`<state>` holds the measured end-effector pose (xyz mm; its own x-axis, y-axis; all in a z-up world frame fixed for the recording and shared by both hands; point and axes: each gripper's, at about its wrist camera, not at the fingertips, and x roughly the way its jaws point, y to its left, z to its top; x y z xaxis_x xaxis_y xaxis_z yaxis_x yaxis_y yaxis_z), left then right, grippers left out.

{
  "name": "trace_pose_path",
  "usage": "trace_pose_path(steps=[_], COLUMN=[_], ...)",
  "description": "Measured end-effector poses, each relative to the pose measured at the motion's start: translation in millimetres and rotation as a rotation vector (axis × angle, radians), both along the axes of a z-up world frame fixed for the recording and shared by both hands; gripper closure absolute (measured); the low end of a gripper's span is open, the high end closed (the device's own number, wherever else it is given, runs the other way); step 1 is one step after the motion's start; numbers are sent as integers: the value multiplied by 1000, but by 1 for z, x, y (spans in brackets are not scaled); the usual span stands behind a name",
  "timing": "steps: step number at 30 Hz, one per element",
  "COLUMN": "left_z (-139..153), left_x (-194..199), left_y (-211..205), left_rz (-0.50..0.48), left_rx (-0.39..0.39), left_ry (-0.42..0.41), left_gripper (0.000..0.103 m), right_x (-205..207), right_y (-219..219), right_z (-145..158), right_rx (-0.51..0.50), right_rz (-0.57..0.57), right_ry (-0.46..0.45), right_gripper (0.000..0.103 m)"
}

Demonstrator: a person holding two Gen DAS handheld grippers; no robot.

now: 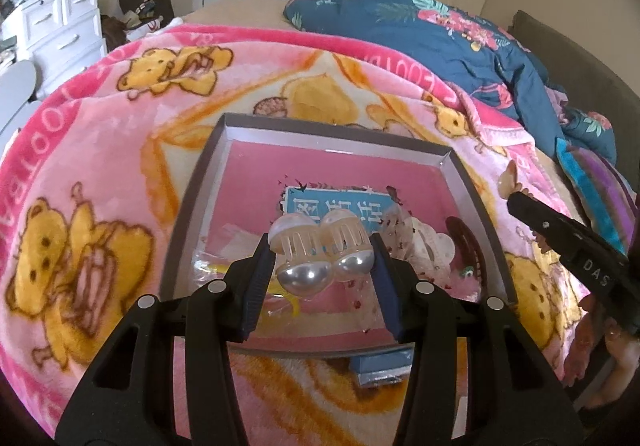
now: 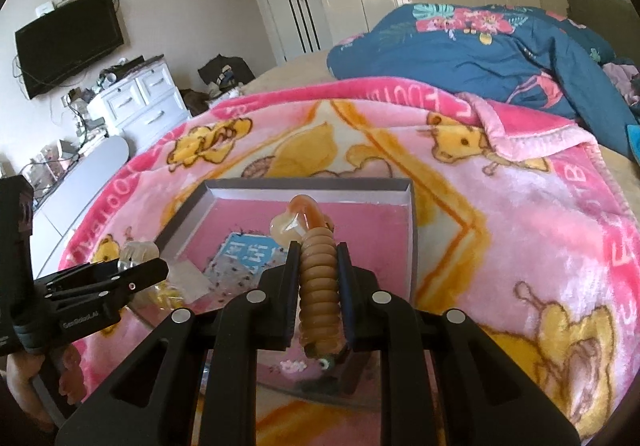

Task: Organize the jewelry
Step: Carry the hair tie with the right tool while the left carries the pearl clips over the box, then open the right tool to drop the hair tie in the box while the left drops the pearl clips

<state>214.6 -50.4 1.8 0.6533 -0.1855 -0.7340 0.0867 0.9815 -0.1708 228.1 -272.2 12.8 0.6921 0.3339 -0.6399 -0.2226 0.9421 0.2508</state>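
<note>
Two clips [image 1: 324, 252] [image 2: 318, 286] gripped; brown one seemingly lengthwise along tool.

Left gripper [image 1: 324, 262] and right gripper [image 2: 318, 278]: each was built of matte black plastic arms with triangular cut-outs, four round silver pivot pins set in a row, and two flat fingers faced with ribbed dark blue pads [image 1: 256, 278]. White lettering, partly readable as "DAS", marked the right gripper's side; the left gripper's side bore a small white brand name, possibly "GenRobot.AI", too blurred to confirm.
</note>
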Motion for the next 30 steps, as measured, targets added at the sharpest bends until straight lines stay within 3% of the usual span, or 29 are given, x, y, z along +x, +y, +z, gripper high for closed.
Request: trace_pose_path(steps=[14, 21, 24, 28, 30], left_z=[-17, -15, -12, -4, 0], left_x=[10, 8, 6, 0, -3], left_y=[-2, -4, -4, -4, -4], left_rz=[-2, 0, 0, 2, 3], left_rx=[12, 13, 13, 6, 7], left_ry=[39, 29, 24, 9, 3], left_gripper=[64, 63, 55, 52, 48], right_x=[19, 8, -2, -21, -29], right_y=[10, 2, -4, -16, -21], right_z=[-39, -30, -21, -7, -1], right_rx=[2, 30, 33, 62, 71], right_rz=[5, -5, -11, -32, -40], right_ry=[89, 73, 55, 26, 15], right_gripper=[85, 58, 51, 40, 30])
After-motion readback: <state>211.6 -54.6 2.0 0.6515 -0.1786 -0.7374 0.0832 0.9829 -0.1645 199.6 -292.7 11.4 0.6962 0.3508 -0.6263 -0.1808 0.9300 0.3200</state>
